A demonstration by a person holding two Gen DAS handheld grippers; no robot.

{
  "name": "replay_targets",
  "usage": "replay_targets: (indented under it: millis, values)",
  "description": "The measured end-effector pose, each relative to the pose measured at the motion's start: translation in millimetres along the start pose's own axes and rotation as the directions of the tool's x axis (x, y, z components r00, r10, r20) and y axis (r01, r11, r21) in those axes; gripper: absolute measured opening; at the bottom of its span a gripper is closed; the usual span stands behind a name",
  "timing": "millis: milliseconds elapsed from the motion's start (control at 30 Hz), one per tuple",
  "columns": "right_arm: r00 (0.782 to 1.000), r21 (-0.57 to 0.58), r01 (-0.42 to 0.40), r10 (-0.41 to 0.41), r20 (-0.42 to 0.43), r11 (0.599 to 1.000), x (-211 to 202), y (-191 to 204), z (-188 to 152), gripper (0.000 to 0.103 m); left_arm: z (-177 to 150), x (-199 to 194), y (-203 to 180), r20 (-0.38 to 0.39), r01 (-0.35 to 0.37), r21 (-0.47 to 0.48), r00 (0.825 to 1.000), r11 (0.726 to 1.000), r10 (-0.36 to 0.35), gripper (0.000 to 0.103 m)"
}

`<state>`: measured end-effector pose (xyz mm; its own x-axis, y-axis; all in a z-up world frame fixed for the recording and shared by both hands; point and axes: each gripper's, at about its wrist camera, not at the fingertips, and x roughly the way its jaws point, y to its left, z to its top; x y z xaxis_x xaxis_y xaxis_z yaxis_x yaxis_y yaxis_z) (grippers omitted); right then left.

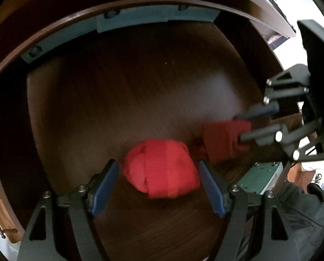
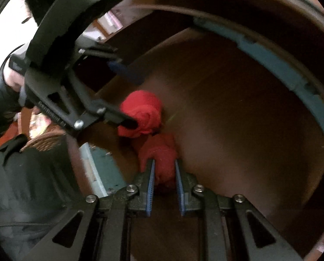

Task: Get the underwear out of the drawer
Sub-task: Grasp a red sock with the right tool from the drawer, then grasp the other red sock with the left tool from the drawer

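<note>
Two rolled red underwear bundles lie on the brown wooden floor of the open drawer point(image 1: 140, 76). My left gripper point(image 1: 158, 163) stands open, its blue pads either side of the brighter bundle point(image 1: 162, 171) without pressing it. From the right wrist view the left gripper point(image 2: 137, 101) reaches down around that same bundle point(image 2: 144, 106). My right gripper point(image 2: 165, 163) is shut on the darker red bundle point(image 2: 162, 154), the cloth pinched between its blue pads. In the left wrist view the right gripper point(image 1: 240, 128) comes in from the right, holding this bundle point(image 1: 222, 141).
Teal brackets point(image 1: 157, 19) line the drawer's far wall point(image 2: 270, 61), and another bracket point(image 1: 259, 180) sits at the near corner. Dark wooden drawer walls curve around both grippers. A person's dark sleeve point(image 2: 20, 184) is at the left.
</note>
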<state>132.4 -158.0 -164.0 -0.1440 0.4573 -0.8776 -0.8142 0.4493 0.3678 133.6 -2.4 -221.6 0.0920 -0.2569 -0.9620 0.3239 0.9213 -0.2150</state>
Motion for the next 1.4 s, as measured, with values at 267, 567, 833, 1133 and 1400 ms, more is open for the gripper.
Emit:
replay_targets:
  millis: [267, 567, 833, 1133, 1400]
  values:
    - [0.992, 0.059, 0.066, -0.072, 0.107, 0.996, -19.8, -28.9, 0.3, 0.019, 12.1, 13.5, -4.5, -0.050, -0.018, -0.010, 0.999, 1.000, 0.018, 0.075]
    - [0.987, 0.086, 0.076, -0.088, 0.135, 0.993, -40.1, -26.6, -13.1, 0.019, 26.0, 26.2, -5.3, -0.071, -0.025, -0.044, 0.997, 0.999, 0.022, 0.071]
    - [0.984, 0.071, 0.121, -0.128, 0.120, 0.990, -43.3, -16.7, -19.4, 0.019, 15.0, 22.4, -11.7, -0.033, -0.044, -0.008, 0.998, 0.999, 0.044, 0.046]
    - [0.975, 0.050, 0.146, -0.152, 0.162, 0.988, -52.7, -10.3, -28.7, 0.019, 1.7, 7.7, -15.7, 0.092, -0.027, 0.001, 0.995, 1.000, 0.027, 0.026]
    - [0.953, 0.050, 0.191, -0.198, 0.230, 0.980, -61.0, 2.3, -36.9, 0.019, -4.3, -17.4, -4.5, 0.203, -0.031, -0.006, 0.979, 1.000, 0.031, 0.024]
